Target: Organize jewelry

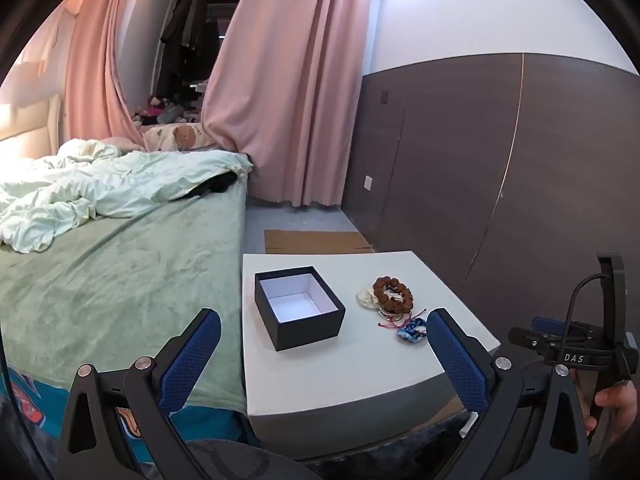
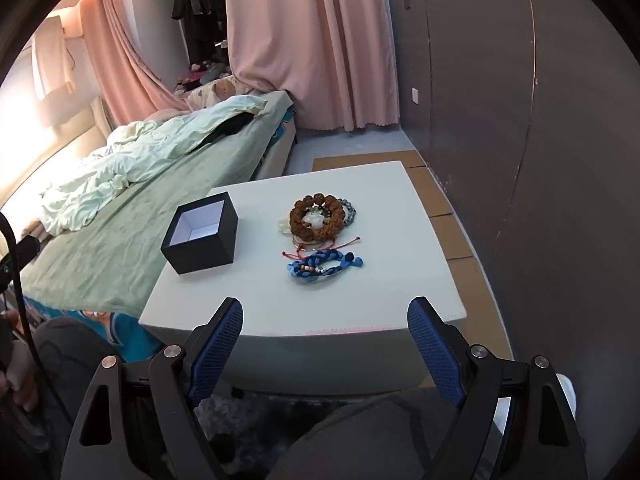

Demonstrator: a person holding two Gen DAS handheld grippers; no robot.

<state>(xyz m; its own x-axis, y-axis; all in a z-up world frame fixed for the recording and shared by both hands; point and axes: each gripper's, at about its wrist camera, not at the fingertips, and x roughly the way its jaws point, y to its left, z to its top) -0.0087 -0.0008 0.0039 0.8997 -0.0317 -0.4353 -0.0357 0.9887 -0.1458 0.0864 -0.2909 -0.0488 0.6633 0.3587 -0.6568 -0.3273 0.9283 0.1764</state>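
An open black box [image 1: 299, 307] with a white, empty inside stands on the left of a small white table [image 1: 340, 372]; it also shows in the right wrist view [image 2: 202, 234]. To its right lies a pile of jewelry: a brown bead bracelet [image 2: 317, 216] on top of pale and grey pieces, a thin red cord bracelet [image 2: 316, 249], and a blue braided bracelet [image 2: 325, 267]. The brown bracelet [image 1: 393, 294] and the blue one [image 1: 413, 328] show in the left wrist view too. My left gripper [image 1: 324, 356] is open and empty, short of the box. My right gripper [image 2: 325, 340] is open and empty at the table's near edge.
A bed with a green cover [image 1: 112, 280] runs along the table's left side. A dark panelled wall [image 1: 500, 160] stands at the right. Flat cardboard [image 2: 440, 200] lies on the floor beyond and right of the table. Pink curtains [image 1: 288, 80] hang at the back.
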